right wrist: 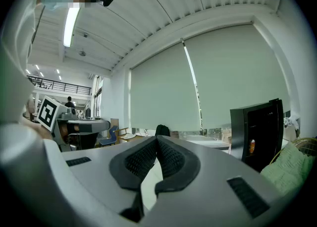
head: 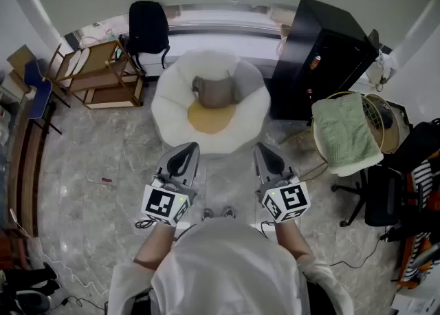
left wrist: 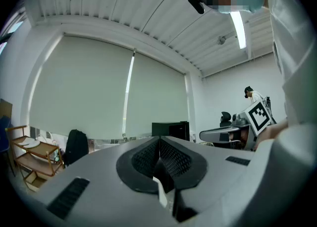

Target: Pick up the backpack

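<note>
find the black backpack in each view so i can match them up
Head view: backpack upper left of centre.
Left gripper view: backpack lower left, beside the wooden shelf.
Right gripper view: backpack small, centre, just above the jaws.
Shared landmark: black cabinet, right of the backpack in all three.

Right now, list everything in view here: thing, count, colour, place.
backpack: one, black, upright against the far window ledge.
round cushion seat: one, white with yellow centre, on the floor ahead of both grippers.
wooden rack: one, light brown, left of the backpack.
cabinet: one, black, far right.
towel: one, green, right, nearer than the cabinet.
office chair: one, black, right edge.
left gripper: one, grey, shut, empty.
right gripper: one, grey, shut, empty.
</note>
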Available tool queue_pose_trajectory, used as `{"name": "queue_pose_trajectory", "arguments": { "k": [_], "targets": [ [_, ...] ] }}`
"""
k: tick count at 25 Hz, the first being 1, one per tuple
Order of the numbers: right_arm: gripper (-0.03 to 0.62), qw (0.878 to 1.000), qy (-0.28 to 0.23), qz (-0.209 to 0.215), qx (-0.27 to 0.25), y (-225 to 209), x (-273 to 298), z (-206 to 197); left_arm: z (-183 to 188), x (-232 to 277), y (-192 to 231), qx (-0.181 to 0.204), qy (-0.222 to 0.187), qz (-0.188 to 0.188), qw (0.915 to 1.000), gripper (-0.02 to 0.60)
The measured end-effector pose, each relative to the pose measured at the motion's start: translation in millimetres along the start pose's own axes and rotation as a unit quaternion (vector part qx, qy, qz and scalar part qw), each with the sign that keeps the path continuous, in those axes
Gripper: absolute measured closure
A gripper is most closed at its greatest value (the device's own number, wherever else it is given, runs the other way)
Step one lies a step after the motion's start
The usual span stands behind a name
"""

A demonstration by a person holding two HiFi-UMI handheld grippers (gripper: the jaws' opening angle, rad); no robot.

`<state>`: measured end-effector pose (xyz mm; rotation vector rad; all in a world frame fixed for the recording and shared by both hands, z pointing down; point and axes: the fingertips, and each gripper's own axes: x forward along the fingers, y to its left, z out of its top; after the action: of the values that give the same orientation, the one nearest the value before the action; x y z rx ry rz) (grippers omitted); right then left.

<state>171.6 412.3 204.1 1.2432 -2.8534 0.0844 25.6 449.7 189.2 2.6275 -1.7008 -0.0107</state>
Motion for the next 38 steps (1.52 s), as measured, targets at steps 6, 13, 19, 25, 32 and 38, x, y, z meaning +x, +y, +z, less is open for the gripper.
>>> {"name": "queue_pose_trajectory", "arguments": {
  "k": [6,13,19,25,32,38],
  "targets": [
    [0.566,1.000,-0.002,0.001,-0.002,0,1,-1,-3,1,5,-0.001,-0.003,0.001,1.0000,0.551],
    [0.566,1.000,-0.009,0.003,-0.008,-6,0,2,-5,4,7,-0.007,-0.002,0.011,0.9999,0.551],
    [0.565,1.000,-0.025,0.017,0.000,-15,-13,5,-14,1,-1,-0.011,0.013,0.013,0.9998,0.551],
    [0.565,1.000,-0.016,0.006,0.022,-46,-24,-2,-13,14,-7,0.004,0.018,0.013,0.9997,0.551],
    [0.565,0.999,-0.019,0.019,0.031,-66,-10,-8,-13,37,-10,-0.001,0.015,0.019,0.9997,0.551],
    [0.565,0.999,-0.006,0.027,0.032,-68,20,-15,-22,56,9,-0.015,0.015,0.020,0.9996,0.551]
  ]
}}
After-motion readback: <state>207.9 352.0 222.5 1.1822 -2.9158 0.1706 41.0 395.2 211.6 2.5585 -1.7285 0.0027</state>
